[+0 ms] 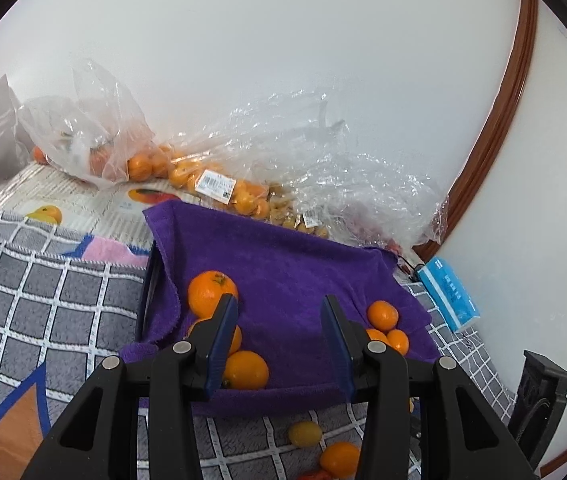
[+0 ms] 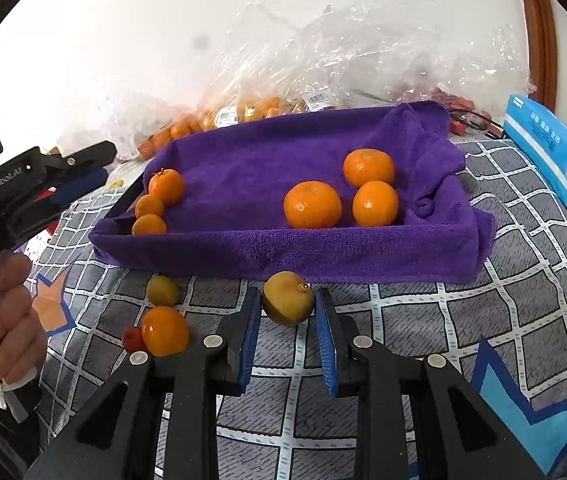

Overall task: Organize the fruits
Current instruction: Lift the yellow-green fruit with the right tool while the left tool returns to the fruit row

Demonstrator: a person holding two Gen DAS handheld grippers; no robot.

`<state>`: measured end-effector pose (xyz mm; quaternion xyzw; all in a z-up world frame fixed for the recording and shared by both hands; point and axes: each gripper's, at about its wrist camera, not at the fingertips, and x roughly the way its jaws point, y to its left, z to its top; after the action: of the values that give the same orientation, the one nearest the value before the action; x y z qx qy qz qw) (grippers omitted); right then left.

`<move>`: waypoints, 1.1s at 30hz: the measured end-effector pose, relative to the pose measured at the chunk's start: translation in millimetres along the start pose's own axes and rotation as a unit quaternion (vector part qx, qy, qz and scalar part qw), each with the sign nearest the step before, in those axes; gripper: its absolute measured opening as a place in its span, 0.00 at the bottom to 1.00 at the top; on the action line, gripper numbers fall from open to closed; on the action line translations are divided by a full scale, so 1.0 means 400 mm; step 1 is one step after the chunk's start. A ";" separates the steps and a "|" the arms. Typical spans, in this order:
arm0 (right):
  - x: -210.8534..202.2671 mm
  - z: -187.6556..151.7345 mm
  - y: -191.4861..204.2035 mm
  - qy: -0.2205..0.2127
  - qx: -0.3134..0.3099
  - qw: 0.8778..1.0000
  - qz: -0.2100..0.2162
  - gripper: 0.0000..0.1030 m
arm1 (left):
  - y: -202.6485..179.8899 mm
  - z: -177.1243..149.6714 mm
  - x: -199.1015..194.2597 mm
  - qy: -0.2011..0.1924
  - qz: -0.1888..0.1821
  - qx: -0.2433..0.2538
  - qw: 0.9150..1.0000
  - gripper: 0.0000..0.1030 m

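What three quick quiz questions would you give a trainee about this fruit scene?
1. True or false: the right gripper is shut on a yellowish fruit.
2. How many oranges lie on the purple towel? A: four. B: six. C: nine.
3. In a word, what does the left gripper hold between its fingers?

Key: 1 true. 2 B, three small ones at one end and three larger ones at the other. 3 nothing; its jaws stand apart over the towel.
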<state>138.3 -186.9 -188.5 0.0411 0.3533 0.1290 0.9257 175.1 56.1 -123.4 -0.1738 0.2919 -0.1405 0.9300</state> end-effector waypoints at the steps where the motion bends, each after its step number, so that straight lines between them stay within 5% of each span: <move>1: -0.001 0.000 -0.001 0.000 0.001 1.000 0.001 0.26 | 0.001 -0.003 0.000 0.011 -0.001 -0.004 1.000 0.40; 12: -0.003 0.000 -0.008 -0.004 0.012 1.000 -0.017 0.26 | -0.044 -0.075 -0.063 0.059 0.029 0.038 0.997 0.39; 33: -0.031 0.000 -0.047 -0.027 0.036 0.996 -0.071 0.26 | -0.085 -0.151 0.009 0.126 0.032 0.037 0.991 0.39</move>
<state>133.4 -208.3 -183.6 0.0529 0.3346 0.0489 0.9396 136.8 9.3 -158.0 -0.1110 0.4065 -0.1415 0.8958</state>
